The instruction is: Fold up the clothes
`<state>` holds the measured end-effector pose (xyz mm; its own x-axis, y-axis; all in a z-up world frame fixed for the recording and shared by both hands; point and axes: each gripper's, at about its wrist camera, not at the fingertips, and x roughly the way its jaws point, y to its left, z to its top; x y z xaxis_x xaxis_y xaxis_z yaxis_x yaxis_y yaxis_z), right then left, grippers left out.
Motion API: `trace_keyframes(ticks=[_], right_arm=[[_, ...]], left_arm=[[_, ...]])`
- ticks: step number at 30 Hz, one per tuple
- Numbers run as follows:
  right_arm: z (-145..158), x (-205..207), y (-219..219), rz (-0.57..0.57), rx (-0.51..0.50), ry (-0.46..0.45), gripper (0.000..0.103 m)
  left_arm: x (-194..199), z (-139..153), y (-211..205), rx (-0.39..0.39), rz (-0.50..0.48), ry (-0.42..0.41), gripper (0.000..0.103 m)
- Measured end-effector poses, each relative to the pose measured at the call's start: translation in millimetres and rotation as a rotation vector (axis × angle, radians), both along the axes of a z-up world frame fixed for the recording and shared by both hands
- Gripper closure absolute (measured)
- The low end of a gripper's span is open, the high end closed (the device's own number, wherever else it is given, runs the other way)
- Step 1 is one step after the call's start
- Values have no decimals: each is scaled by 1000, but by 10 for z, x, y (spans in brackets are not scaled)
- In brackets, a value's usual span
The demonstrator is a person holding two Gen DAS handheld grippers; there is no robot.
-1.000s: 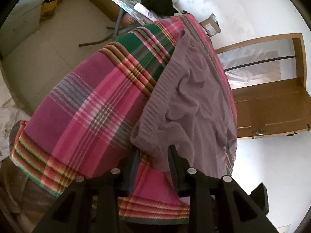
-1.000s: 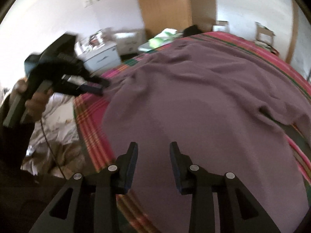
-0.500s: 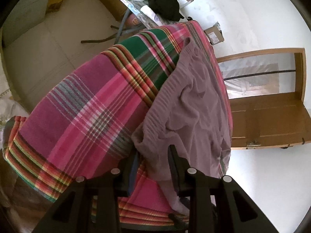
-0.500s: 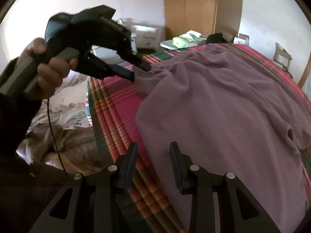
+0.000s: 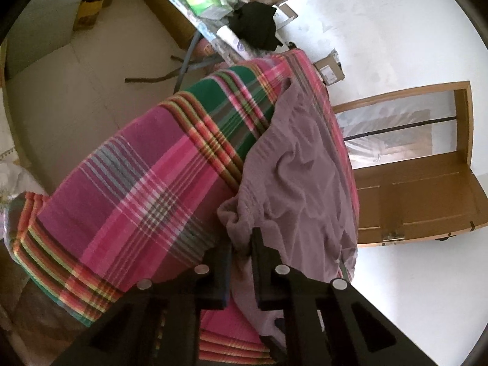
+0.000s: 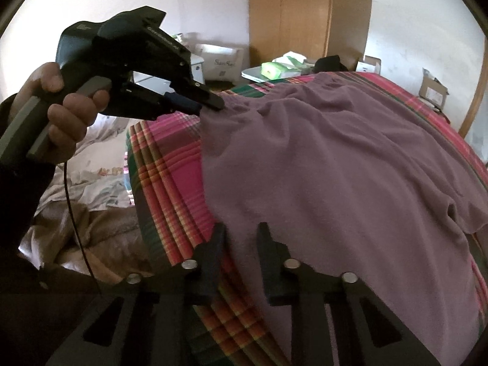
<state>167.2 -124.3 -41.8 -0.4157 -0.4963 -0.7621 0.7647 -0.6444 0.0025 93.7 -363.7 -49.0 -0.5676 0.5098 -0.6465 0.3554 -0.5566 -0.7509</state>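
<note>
Item: purple garment (image 6: 335, 167), lying spread and rumpled over a pink plaid blanket (image 6: 170, 164) on a bed; fold not yet begun. Left gripper (image 6: 210, 105), held in a person's hand (image 6: 64, 113): jaws closing on the far left corner of the garment, cloth bunched between the fingers in its own view (image 5: 241, 244), grip apparently made. Right gripper (image 6: 239, 241): jaws closing at the near left edge of the garment, cloth between them, though a gap shows and whether the pads press yet cannot be told. Risks, judged: the right jaws may catch the blanket along with the garment, since the edge lies flat upon it, and a lift would then drag the bedding; the left hold takes only a small bunch of corner, which may slip under tension; an uneven lift of the two corners would skew the fold, given the wrinkles already across the cloth; the far side hangs near the bed edge and may slide off if pulled hard. Writing: pale raised lettering on the left gripper's housing, not legible; a white box (image 6: 222, 64) behind it bears faint script, not readable; green packet (image 6: 273, 70) on the table beyond, label unreadable.
</note>
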Motion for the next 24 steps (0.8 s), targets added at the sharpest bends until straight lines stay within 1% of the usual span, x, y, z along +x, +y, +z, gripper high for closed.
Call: trace_keyframes(ticks=[1,2,3,8,11,13,15,16,17,20,24], right_arm=[[2,9,-11,3,0,2,96],[3,18,-22,6,-1,5,96],[1,41,-42,13,9,12,99],[31,158,-91,76,23,26,100],[42,192,-95,88,23,28,100],[25,185,-102,100,13,1,103],[10,212,-144,116,12,-8,103],[-5,232,-170,119,30,8,103],[-8,234,-172,115,31,16,103],[17,169,-100,89,7,-9,101],[119,62,72,47,-57,-51,99]], left_arm=[[13,15,-13,-2,3,10,93],[33,27,-27,-3,9,17,94],[54,34,-39,-5,16,21,94],[131,11,-97,-34,37,8,94],[145,-35,-109,-30,43,-1,94],[145,-67,-125,-31,52,-9,94],[140,-87,-132,-32,52,-16,94],[146,-90,-130,-34,49,-16,94],[144,-90,-124,-45,44,-19,94],[127,-92,-103,-65,29,-32,93],[114,-107,-118,-58,22,-53,92]])
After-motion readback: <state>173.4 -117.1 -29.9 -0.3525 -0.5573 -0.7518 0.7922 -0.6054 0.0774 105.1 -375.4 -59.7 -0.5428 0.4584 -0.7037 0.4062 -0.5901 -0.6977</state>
